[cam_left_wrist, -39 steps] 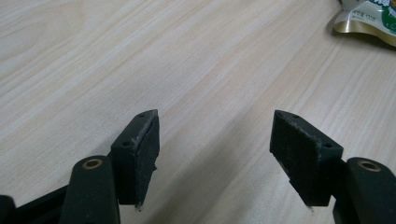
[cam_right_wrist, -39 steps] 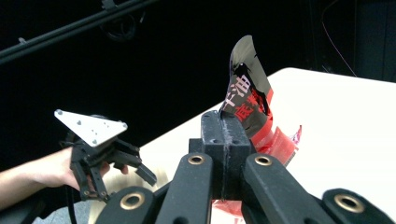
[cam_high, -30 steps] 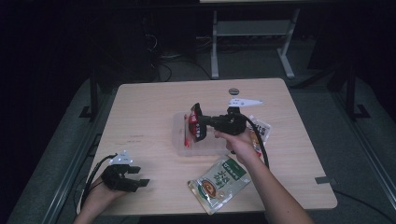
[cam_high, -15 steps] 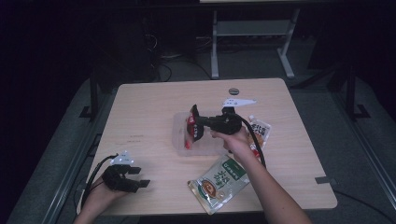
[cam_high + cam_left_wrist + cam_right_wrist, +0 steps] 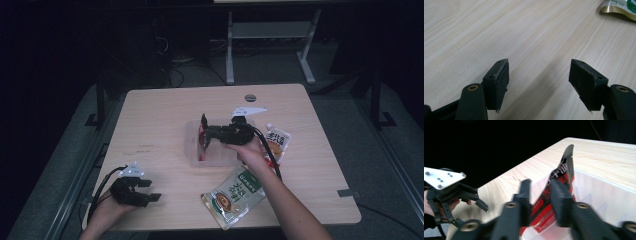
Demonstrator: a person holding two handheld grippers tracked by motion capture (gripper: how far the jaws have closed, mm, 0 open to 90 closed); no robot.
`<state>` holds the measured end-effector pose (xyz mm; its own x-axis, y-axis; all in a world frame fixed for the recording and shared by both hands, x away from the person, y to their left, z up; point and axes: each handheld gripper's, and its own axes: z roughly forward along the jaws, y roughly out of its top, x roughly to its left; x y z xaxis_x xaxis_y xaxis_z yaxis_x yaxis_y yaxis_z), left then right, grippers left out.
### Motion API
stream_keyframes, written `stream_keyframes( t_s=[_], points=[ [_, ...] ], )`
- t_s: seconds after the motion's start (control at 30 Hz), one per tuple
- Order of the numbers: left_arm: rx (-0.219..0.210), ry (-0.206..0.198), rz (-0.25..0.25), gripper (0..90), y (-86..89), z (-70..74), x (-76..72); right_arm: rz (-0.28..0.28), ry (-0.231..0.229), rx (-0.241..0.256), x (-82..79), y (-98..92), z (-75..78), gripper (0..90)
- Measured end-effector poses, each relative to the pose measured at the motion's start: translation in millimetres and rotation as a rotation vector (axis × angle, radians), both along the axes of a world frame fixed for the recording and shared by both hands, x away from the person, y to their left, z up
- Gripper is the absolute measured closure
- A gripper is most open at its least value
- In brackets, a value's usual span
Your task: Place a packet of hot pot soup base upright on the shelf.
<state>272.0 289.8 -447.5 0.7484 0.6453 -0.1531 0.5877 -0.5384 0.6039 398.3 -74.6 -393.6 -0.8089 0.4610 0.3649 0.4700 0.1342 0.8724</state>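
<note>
The pale wooden tabletop (image 5: pixel 160 125) carries a clear plastic tub (image 5: pixel 192 145) near its middle. Just this side of it lies a green pouch (image 5: pixel 235 192), and a white and orange pouch (image 5: pixel 277 140) lies to the tub's right. Over the tub, the right gripper (image 5: pixel 204 136) lies level and points left across the table, the forearm coming up from the near edge. Its fingers (image 5: pixel 560 195) are closed on a red and black sachet (image 5: pixel 560 176), which stands on end, long axis upright, lower end down inside the tub. The left gripper (image 5: pixel 147 190) rests at the near left corner, well apart, pointing right, its fingers (image 5: pixel 499 80) spread wide with nothing between them.
</note>
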Motion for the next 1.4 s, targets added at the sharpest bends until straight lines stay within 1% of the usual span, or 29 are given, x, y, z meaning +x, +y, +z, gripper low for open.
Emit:
stream_keyframes(
  t_s=[0.07, 0.17, 0.2, 0.27, 0.33, 0.37, 0.4, 0.43, 0.5, 0.57, 0.63, 0.67, 0.7, 0.77, 0.8, 0.83, 0.87, 0.93, 1.07, 1.1, 1.13, 1.2, 1.27, 1.3, 1.33, 1.4],
  points=[
    [0.004, 0.002, 0.000, 32.3, -0.3, 0.1, -0.1, -0.005, -0.010, -0.011, -2.3, -2.6, 2.6, 53.9],
    [0.006, 0.007, 0.001, 32.1, -0.8, -0.6, 0.0, -0.002, -0.035, -0.032, -8.4, -6.7, 7.6, 45.6],
    [-0.001, 0.008, 0.008, 32.0, -1.4, -1.0, -0.3, -0.003, -0.039, -0.042, -10.6, -8.1, 9.3, 43.4],
    [0.002, 0.007, 0.008, 31.4, -1.4, -1.0, -0.4, 0.006, -0.044, -0.057, -16.5, -13.7, 13.2, 38.7],
    [0.009, 0.007, 0.004, 31.4, -0.9, -0.6, -0.4, 0.012, -0.043, -0.059, -18.4, -16.0, 14.3, 37.6],
    [0.001, 0.007, 0.013, 31.1, -1.4, -0.9, -0.9, 0.016, -0.046, -0.068, -22.4, -20.7, 15.9, 35.6],
    [0.008, 0.007, 0.007, 31.1, -0.6, -0.6, -0.8, 0.016, -0.046, -0.068, -22.4, -20.7, 15.9, 35.6],
    [-0.001, 0.009, 0.016, 31.1, -1.0, -1.0, -1.7, 0.019, -0.054, -0.070, -24.5, -23.1, 16.3, 34.8],
    [0.011, 0.008, 0.007, 30.9, 0.8, -0.6, -1.8, 0.021, -0.058, -0.078, -29.4, -28.0, 16.7, 33.6],
    [0.008, 0.010, 0.013, 30.5, 1.2, -0.5, -2.1, 0.027, -0.062, -0.099, -33.5, -31.7, 16.7, 31.0],
    [0.010, 0.005, 0.012, 30.4, 1.5, 0.3, -2.0, 0.029, -0.060, -0.134, -38.5, -34.1, 17.1, 28.1],
    [0.009, 0.003, 0.009, 30.3, 1.5, 0.6, -2.0, 0.031, -0.067, -0.145, -41.7, -36.1, 16.8, 28.0],
    [0.008, 0.003, 0.008, 30.1, 1.4, 0.7, -2.2, 0.028, -0.075, -0.145, -48.4, -41.2, 15.2, 28.0],
    [0.003, 0.004, 0.010, 30.1, 0.7, 0.4, -2.4, 0.029, -0.077, -0.154, -51.4, -44.1, 13.9, 27.9],
    [0.001, 0.004, 0.012, 30.1, 0.5, 0.3, -2.4, 0.028, -0.070, -0.163, -55.3, -46.8, 13.1, 27.4],
    [0.000, 0.004, 0.014, 29.9, 0.2, 0.2, -2.6, 0.029, -0.080, -0.169, -62.1, -53.5, 11.1, 27.4],
    [0.002, 0.003, 0.012, 29.9, 0.1, 0.3, -2.7, 0.029, -0.080, -0.169, -62.1, -53.5, 11.1, 27.4],
    [0.000, 0.002, 0.010, 29.9, -0.2, 0.2, -3.1, 0.028, -0.077, -0.171, -68.5, -60.7, 9.3, 27.4],
    [0.007, 0.007, -0.004, 29.9, -1.0, -0.3, -2.4, 0.022, -0.075, -0.177, -80.9, -73.4, 7.0, 27.3],
    [0.000, 0.007, 0.000, 29.9, -2.0, -0.6, -2.7, 0.024, -0.078, -0.185, -86.5, -78.7, 5.3, 27.3],
    [0.002, 0.006, -0.004, 29.9, -2.3, -0.7, -2.4, 0.024, -0.078, -0.185, -86.5, -78.7, 5.3, 27.3],
    [0.005, 0.009, -0.007, 29.9, -2.9, -0.7, -2.3, 0.021, -0.081, -0.209, -91.9, -83.0, 2.3, 27.3],
    [0.003, 0.009, -0.006, 29.9, -3.5, -1.2, -2.7, 0.033, -0.090, -0.239, -96.7, -86.8, -1.3, 27.3],
    [0.003, 0.009, -0.004, 29.9, -3.8, -1.3, -3.0, 0.034, -0.086, -0.263, -101.1, -90.6, -4.7, 27.3],
    [0.011, 0.009, -0.015, 29.9, -3.0, -0.8, -2.9, 0.034, -0.086, -0.263, -101.1, -90.6, -4.7, 27.3],
    [0.012, 0.008, -0.017, 29.9, -2.7, -0.5, -3.1, 0.032, -0.081, -0.280, -104.6, -95.0, -8.1, 27.3]
  ],
)
